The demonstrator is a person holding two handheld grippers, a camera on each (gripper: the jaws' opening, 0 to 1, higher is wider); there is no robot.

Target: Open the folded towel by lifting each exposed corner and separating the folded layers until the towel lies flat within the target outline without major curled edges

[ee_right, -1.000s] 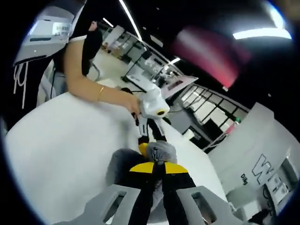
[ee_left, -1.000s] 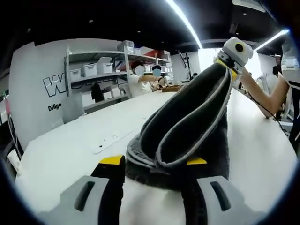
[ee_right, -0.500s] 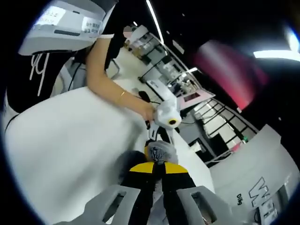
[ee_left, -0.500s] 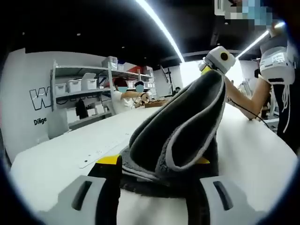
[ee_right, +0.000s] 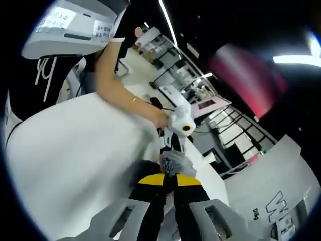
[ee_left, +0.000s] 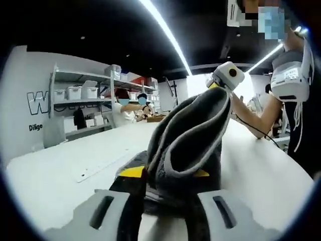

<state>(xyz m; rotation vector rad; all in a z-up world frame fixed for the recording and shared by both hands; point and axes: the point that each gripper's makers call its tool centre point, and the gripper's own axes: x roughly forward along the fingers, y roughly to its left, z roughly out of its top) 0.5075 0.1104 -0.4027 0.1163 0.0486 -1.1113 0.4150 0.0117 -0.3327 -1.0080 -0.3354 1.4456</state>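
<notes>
- While both grippers hang over it, the white table (ee_left: pixel 55 175) spreads wide under everything, and in the left gripper view a pale flat strip (ee_left: pixel 98 165) lies on it well to the side of the towel.
- Grey shelving (ee_left: pixel 83 108) with white bins stands against the far wall, and people work at a bench beyond the table.
- A person's bare forearm (ee_right: pixel 123 98) reaches across the right gripper view, wearing a thin bracelet near the wrist.
- Lifted off the table, the grey towel (ee_left: pixel 188 143) stands as a tall, loose fold with a pale edge trim, stretched between the two grippers.
- At the near end, the left gripper (ee_left: pixel 165 173) has its yellow-tipped jaws drawn in against the towel's lower edge, pinching the cloth.
- Seen from the other side, the right gripper (ee_right: pixel 169 179) has its jaws pressed together on a bunched bit of towel; the blur makes it likely rather than certain that this is a corner.
- Beyond that bunch, the other gripper's white body sits in the person's hand (ee_right: pixel 163 119).
</notes>
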